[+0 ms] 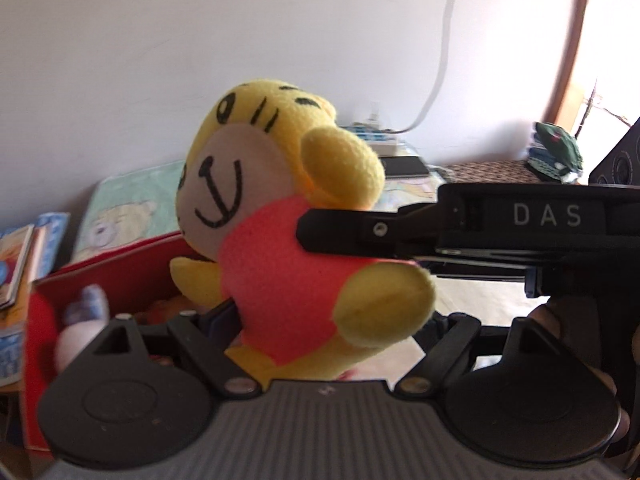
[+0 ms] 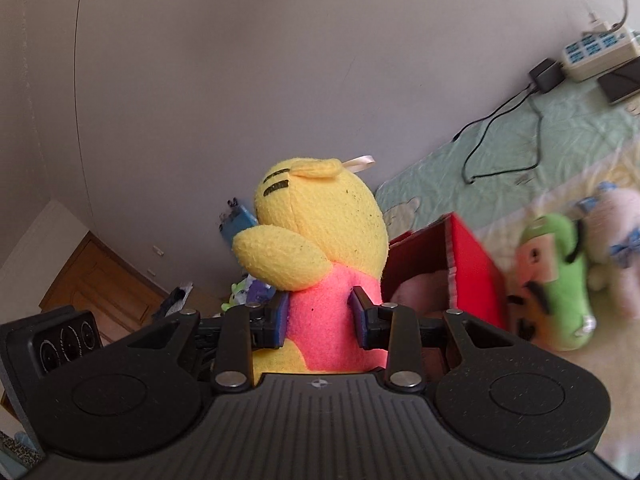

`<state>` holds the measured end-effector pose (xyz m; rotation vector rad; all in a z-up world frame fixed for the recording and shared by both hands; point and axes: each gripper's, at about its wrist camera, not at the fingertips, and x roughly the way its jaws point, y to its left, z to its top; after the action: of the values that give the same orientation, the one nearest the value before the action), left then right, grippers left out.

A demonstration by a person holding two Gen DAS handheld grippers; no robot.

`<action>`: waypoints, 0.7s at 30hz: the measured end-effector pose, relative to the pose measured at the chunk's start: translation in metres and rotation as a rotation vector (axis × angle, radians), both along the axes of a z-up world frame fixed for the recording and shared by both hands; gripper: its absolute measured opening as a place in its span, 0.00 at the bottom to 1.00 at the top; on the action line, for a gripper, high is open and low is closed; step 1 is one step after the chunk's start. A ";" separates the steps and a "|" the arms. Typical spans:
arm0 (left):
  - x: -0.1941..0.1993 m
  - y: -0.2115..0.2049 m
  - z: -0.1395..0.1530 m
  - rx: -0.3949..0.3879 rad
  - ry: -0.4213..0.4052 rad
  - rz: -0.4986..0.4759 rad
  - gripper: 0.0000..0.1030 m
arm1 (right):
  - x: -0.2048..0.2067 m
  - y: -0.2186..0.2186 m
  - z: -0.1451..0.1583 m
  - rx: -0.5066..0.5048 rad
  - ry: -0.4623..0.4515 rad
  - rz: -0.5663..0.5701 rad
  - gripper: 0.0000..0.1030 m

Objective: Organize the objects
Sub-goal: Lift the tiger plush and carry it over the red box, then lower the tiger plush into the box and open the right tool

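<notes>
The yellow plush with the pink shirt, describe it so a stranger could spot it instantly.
Above the red box on the bed, the right gripper pinches the yellow plush by its pink torso. Unlike the green plush lying nearby, it has black stripes on its head.

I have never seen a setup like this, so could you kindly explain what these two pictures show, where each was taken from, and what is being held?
There is no robot here: a person carries a hand-held two-finger gripper in each hand, and each has a wide-angle camera looking along its fingers. The black ribbed parts at the bottom are the grippers themselves.

In the right wrist view, the right gripper squeezes the pink body of a yellow plush toy. The left wrist view shows the same toy's smiling face, with the right gripper reaching in from the side.

Behind it sit a red box with soft toys inside, a green plush on the bedding, and a power strip.
</notes>
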<state>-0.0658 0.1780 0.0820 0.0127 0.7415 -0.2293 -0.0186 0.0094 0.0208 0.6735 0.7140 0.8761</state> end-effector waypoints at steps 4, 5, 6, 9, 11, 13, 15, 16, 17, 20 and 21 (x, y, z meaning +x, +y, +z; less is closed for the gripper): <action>0.004 0.038 -0.010 -0.006 0.025 0.036 0.81 | 0.003 0.038 -0.007 -0.034 -0.004 0.017 0.33; 0.007 0.048 -0.014 -0.011 0.035 0.040 0.81 | 0.003 0.045 -0.010 -0.046 -0.004 0.016 0.33; 0.008 0.054 -0.018 -0.015 0.042 0.042 0.81 | 0.004 0.052 -0.013 -0.058 -0.004 0.016 0.33; 0.014 0.075 -0.033 -0.026 0.076 0.043 0.81 | 0.002 0.067 -0.021 -0.097 0.010 0.015 0.33; 0.019 0.085 -0.044 -0.034 0.106 0.043 0.81 | 0.003 0.077 -0.028 -0.123 0.021 0.017 0.33; 0.021 0.091 -0.054 -0.032 0.131 0.041 0.81 | 0.002 0.083 -0.033 -0.141 0.033 0.018 0.33; 0.022 0.096 -0.063 -0.018 0.151 0.038 0.81 | 0.001 0.090 -0.039 -0.158 0.049 0.020 0.33; 0.022 0.095 -0.066 -0.006 0.158 0.036 0.81 | 0.001 0.093 -0.041 -0.163 0.057 0.020 0.33; 0.022 0.096 -0.069 0.007 0.163 0.033 0.81 | 0.001 0.095 -0.043 -0.165 0.066 0.022 0.33; 0.023 0.099 -0.076 0.020 0.179 0.023 0.82 | 0.005 0.102 -0.048 -0.180 0.100 0.022 0.33; 0.022 0.101 -0.078 0.015 0.186 0.020 0.82 | 0.002 0.102 -0.048 -0.180 0.106 0.024 0.33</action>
<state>-0.0440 0.2788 0.0039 -0.0018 0.9278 -0.2075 -0.0163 0.1114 -0.0270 0.5543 0.8869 0.7909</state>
